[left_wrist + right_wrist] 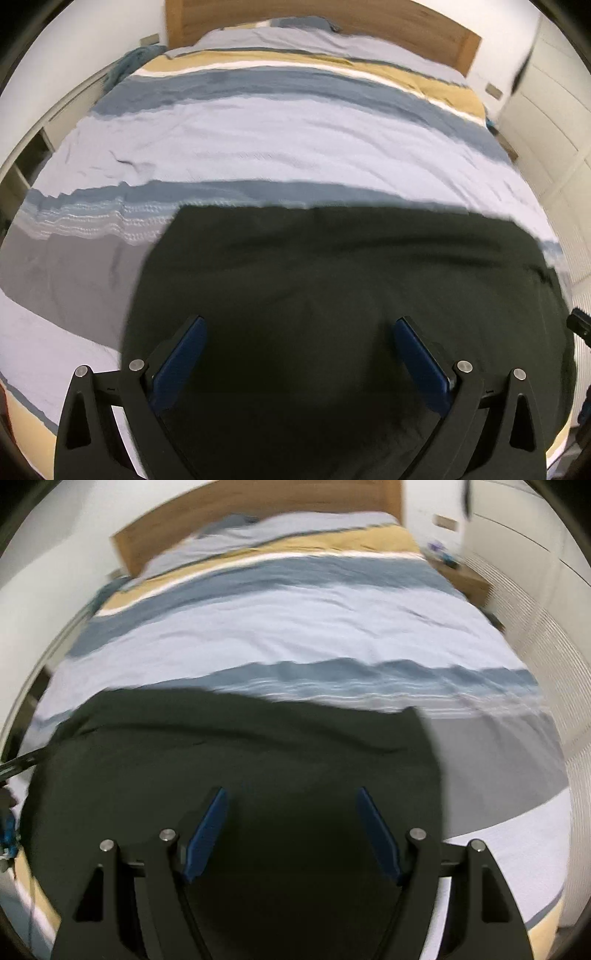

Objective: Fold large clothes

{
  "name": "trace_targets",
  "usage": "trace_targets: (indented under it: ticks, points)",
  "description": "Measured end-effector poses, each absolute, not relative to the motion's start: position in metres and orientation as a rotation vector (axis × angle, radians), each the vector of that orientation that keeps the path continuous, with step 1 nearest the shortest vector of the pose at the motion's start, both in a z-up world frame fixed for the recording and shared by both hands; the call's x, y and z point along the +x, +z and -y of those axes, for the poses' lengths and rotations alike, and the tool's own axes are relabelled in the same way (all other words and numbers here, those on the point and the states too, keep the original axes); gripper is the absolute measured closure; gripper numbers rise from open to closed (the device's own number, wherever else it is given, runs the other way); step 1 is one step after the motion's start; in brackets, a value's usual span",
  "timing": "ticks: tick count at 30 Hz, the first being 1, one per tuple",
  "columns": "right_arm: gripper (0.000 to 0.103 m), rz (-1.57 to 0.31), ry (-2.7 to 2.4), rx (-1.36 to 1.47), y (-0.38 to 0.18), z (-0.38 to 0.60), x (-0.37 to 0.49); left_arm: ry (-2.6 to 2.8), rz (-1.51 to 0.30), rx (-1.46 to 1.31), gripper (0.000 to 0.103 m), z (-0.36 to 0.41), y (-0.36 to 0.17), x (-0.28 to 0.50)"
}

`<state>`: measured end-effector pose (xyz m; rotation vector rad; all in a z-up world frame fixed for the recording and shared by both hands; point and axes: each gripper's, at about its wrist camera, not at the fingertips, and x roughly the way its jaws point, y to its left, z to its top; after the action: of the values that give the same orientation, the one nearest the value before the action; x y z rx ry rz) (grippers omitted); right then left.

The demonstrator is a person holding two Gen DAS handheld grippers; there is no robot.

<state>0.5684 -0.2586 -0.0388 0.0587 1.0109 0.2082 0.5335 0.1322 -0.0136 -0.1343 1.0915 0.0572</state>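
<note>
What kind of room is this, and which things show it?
Most likely a bedroom. A large bed with a striped duvet fills the view, a wooden headboard stands against the wall, and a small bedside table sits beside it.

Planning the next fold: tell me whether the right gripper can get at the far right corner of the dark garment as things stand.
Probably yes. The right gripper is open above the dark garment, and the far right corner lies flat on the striped duvet ahead, with nothing covering it.
</note>
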Motion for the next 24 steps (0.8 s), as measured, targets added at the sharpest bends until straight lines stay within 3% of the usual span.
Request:
trace_targets:
  ticks: [10,24]
  points:
    - [0.029,-1.059,0.217,0.037,-0.084,0.23,0.558,0.093,-1.113,-0.05,0.0,-0.121,-0.042,0.518]
    - [0.028,-1.098,-0.01,0.003,-0.075,0.29,0.544,0.115,-1.083,0.032,0.0,-0.129,-0.039,0.503]
